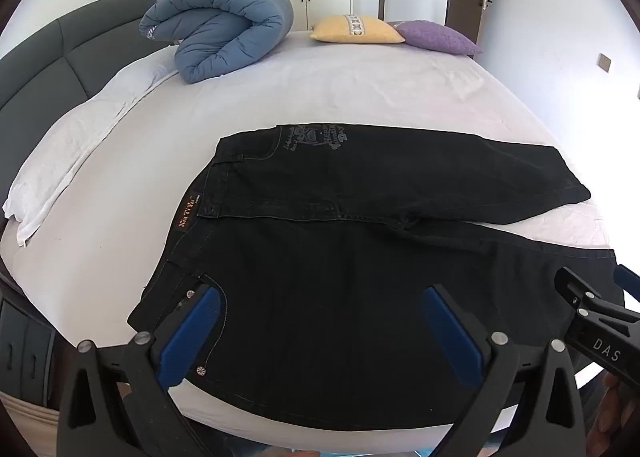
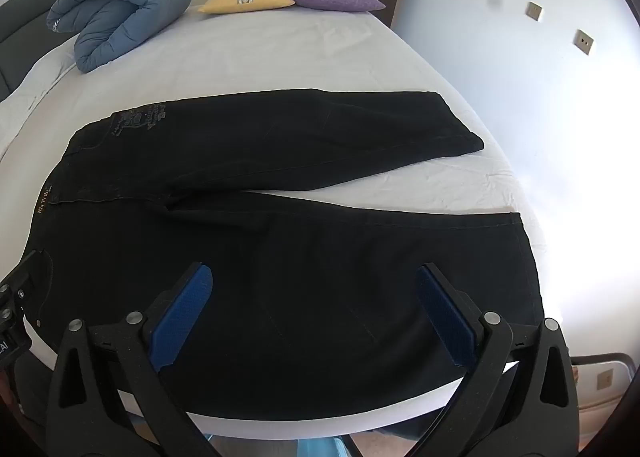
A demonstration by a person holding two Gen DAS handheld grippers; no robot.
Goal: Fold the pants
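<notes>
Black pants (image 1: 340,241) lie spread flat on a bed (image 1: 360,89), waistband toward the headboard side and both legs running the other way, parted in a narrow V that shows the sheet between them. The layout appears meant to expose the full shape before a first fold, likely one leg over the other. The left hand-held gripper (image 1: 320,321) hovers wide open over the near hip and pocket, gripping nothing; the right hand-held gripper (image 2: 316,305) hovers equally wide open over the near leg, also empty-handed. Each seems placed to take the near edge at a separate point. A rolled blue quilt (image 1: 224,33), a yellow pillow (image 1: 356,29) and a purple pillow (image 1: 436,37) sit well apart at the far edge. No containers are visible.
</notes>
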